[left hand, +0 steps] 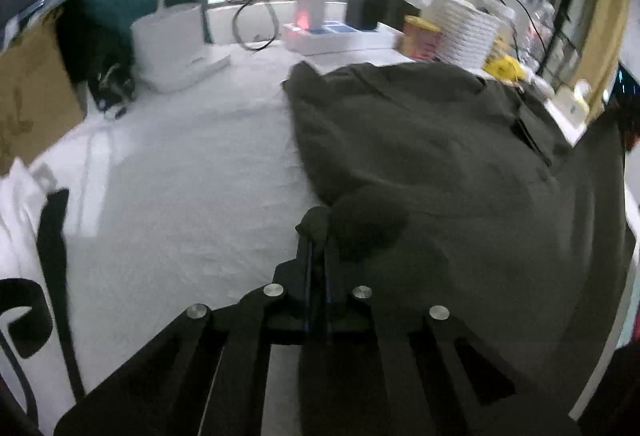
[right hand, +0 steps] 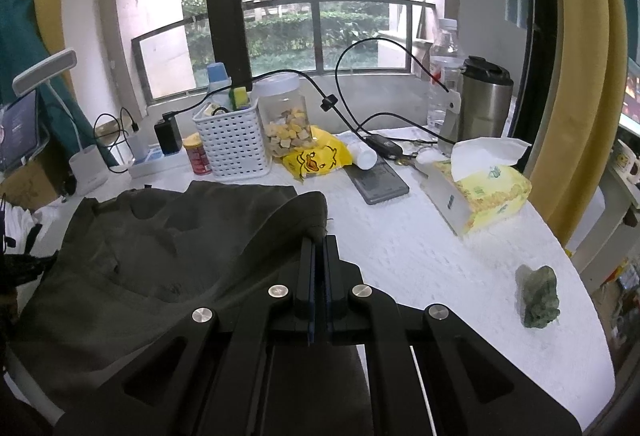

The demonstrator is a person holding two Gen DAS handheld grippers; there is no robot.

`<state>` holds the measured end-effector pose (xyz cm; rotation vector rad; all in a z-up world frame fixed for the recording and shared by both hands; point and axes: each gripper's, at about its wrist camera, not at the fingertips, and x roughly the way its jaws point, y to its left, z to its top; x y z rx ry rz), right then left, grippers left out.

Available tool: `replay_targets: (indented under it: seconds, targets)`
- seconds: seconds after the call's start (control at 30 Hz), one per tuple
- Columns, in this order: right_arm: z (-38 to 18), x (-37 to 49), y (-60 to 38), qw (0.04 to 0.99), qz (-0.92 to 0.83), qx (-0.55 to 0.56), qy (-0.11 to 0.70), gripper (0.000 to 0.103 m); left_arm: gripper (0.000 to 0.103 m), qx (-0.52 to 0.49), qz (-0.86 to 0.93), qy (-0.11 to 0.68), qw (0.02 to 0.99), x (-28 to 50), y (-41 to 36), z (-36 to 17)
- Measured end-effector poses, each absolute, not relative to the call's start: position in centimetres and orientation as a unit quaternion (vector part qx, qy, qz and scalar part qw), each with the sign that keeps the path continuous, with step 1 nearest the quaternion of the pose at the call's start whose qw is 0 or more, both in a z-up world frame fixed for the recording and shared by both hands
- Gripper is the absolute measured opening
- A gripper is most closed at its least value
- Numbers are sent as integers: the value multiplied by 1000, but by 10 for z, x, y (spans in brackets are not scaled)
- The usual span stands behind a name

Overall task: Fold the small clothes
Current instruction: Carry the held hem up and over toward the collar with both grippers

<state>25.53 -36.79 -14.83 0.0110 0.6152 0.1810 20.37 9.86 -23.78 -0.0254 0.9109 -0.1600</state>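
Right up against each lens sits the black linkage of a gripper, and both sets of tongs are pinched tight. Left gripper (left hand: 317, 224) has its jaws closed on a bunched bit of the dark olive garment (left hand: 440, 156) at its near-left edge. Right gripper (right hand: 319, 236) is clamped the same way on a raised corner of that garment, so the cloth peaks up like a little tent at the tips.

That garment lies spread on the white tablecloth (right hand: 420, 248), mostly flat but rumpled, with a pocket or seam showing in the left view. Its left edge runs fairly straight down the cloth, and left of that edge is a good stretch of bare white surface to move in. In the right view there's also open cloth to the right of the pinched corner, out toward a small green figurine (right hand: 538, 296) near the table's rounded edge.

Far edge is way more crowded: a white basket (right hand: 234, 140), a clear jar (right hand: 284, 116), a yellow duck bag (right hand: 316, 158), a tissue pack (right hand: 488, 192) and a steel flask (right hand: 482, 100), all close behind the garment's back hem. A white item with black print (left hand: 24, 276) sits at the far left.
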Motion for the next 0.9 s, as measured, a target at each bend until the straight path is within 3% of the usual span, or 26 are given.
replay_targets:
  seconds: [0.43, 0.6, 0.9]
  targets:
    - [-132, 262, -373, 958, 90, 11, 271, 4, 3, -41, -22, 303, 952, 176, 117, -162]
    - [-124, 268, -375, 962, 94, 0, 258, 3, 3, -45, -17, 291, 955, 179, 118, -154]
    - [-174, 296, -390, 937, 81, 34, 338, 3, 3, -35, -10, 291, 956, 175, 114, -149]
